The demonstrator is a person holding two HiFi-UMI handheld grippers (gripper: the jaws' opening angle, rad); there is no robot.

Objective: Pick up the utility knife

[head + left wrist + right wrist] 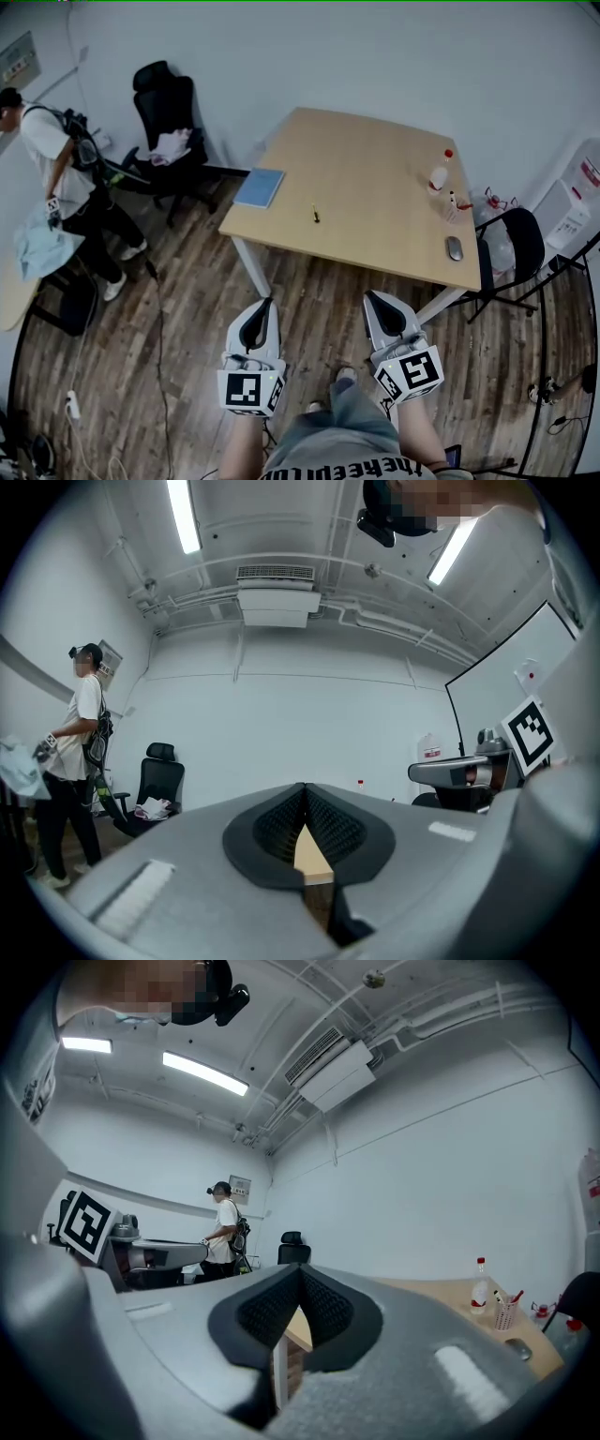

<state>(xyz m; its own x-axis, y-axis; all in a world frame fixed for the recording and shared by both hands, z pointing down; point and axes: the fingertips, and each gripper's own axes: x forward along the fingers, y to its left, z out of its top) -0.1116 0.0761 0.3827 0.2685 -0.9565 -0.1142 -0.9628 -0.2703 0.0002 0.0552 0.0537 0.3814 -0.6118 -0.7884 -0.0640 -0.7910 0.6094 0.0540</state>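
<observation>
Seemingly a plain office or lab room: a pale wooden rectangular tabletop (375, 187) carries a grey computer mouse (455, 247). Left of it stands a black swivel office chair (164, 98). Overhead are a white ceiling air-conditioning unit (274, 605) and fluorescent tube lights (185, 517).

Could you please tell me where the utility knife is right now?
In the head view, the utility knife lies alone near the middle of the wooden table, a little to the right of the blue notebook.

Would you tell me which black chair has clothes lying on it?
The chair left of the table, near the standing person; the other chair stands at the table's right.
</observation>
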